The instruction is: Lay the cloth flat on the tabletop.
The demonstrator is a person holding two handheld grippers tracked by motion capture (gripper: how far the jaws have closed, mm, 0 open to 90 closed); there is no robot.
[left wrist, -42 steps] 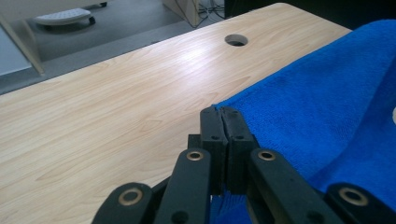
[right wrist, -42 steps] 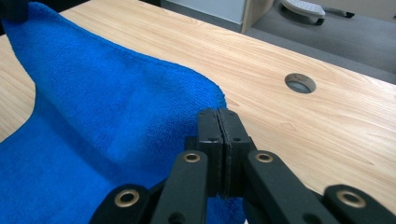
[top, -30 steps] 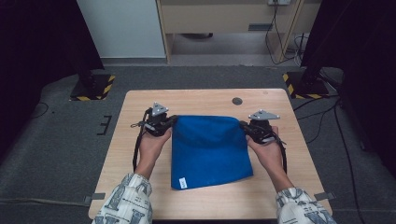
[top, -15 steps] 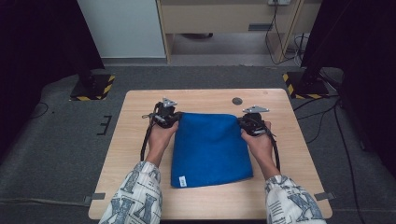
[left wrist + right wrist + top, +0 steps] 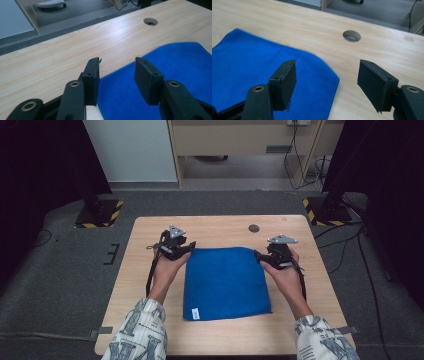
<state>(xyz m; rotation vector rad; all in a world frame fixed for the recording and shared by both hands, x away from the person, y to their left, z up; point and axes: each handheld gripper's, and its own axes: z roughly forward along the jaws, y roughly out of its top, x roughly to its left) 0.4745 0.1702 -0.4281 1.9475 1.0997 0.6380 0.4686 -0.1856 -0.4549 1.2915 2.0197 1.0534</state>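
On the wooden table (image 5: 300, 320), a folded blue cloth (image 5: 225, 282) lay flat near the middle, a small white tag at its near left corner. The left gripper (image 5: 186, 248) sat at the cloth's far left corner and the right gripper (image 5: 261, 257) at its far right corner, each held in 1 hand with a patterned sleeve behind it.

In the left gripper view, the 2 black jaws stood parted, having just been opening. The cloth's (image 5: 160, 82) edge ran beneath the gap, and neither pad pressed on the fabric; the left-hand jaw hung over bare wood at the cloth's border, the other over the blue.

In the right gripper view, the jaws had likewise just been opening and stood wide apart. The cloth's (image 5: 257, 67) rounded corner lay below and between them: the left-hand jaw hovered above the fabric, the right-hand jaw over bare table, with nothing clamped. A round cable hole (image 5: 351, 35) sat farther off on the tabletop.
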